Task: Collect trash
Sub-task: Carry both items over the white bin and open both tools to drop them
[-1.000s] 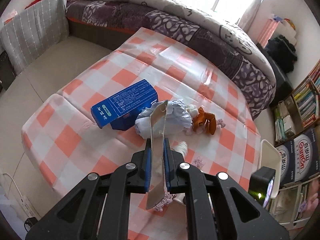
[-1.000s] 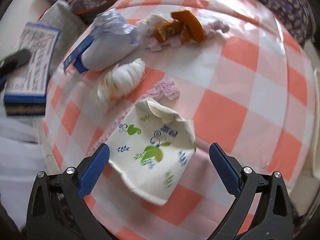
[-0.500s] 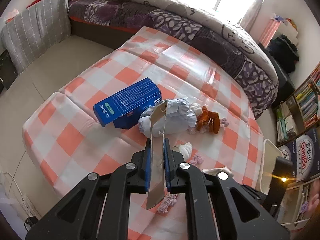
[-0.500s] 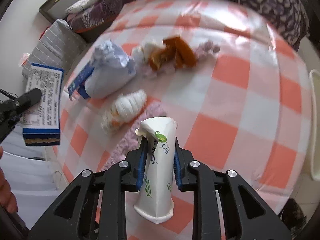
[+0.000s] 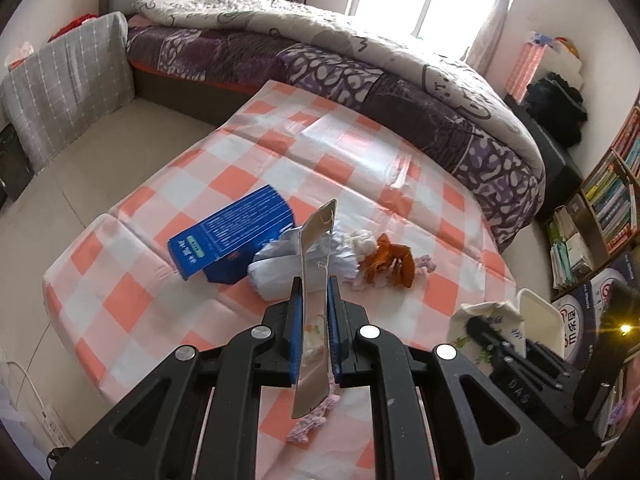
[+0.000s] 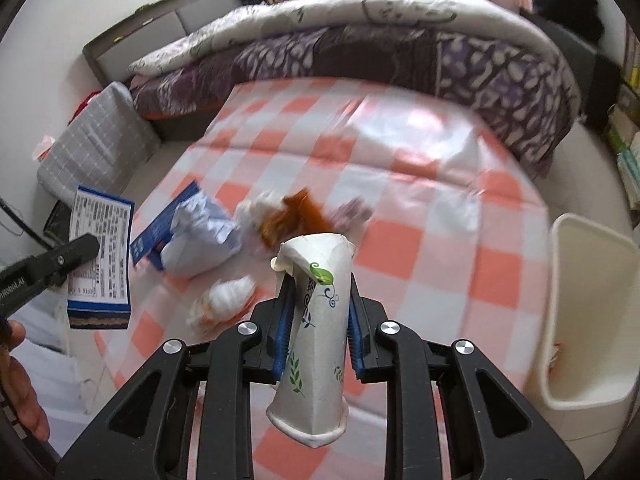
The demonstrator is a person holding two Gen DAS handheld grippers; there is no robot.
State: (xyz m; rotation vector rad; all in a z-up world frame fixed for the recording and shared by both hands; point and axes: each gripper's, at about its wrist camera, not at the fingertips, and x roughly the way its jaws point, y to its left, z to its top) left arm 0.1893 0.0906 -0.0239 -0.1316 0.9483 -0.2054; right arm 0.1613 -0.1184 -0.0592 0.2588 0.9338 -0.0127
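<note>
Right gripper (image 6: 316, 316): blue pads squeezed onto a crushed paper cup (image 6: 314, 340), white with a green leaf print. The cup is pinched flat across its middle, with its rolled rim toward the camera and its crumpled end sticking out past the fingertips. It is lifted clear of the checked cloth (image 6: 400, 184), nothing under it touching. The jaws are narrow, only as far apart as the flattened cup allows. The same cup shows in the left wrist view (image 5: 488, 316) at the lower right, in the dark gripper, just beside the white bin (image 5: 538, 320).

Left gripper (image 5: 314, 320): jaws nearly closed, clamped on a flat carton (image 5: 314, 280) seen edge-on, thin and upright between the pads and poking out both ends. In the right wrist view the same carton (image 6: 100, 256) shows its face, white with small print and blue borders, held off the left edge of the cloth by the black gripper arm. A person's hand (image 6: 20, 392) is at the lower left corner.

Still on the cloth: blue box (image 5: 232, 244), crumpled white paper (image 5: 280, 268) leaning against it, orange peel (image 5: 390, 266) just right of the paper, and a small wad of tissue (image 6: 224, 300) near the cup. A purple scrap (image 5: 312, 420) lies under the left gripper.

The white bin (image 6: 588, 312) stands off the right edge of the cloth, mouth open. The cup is near it, not over it.
</note>
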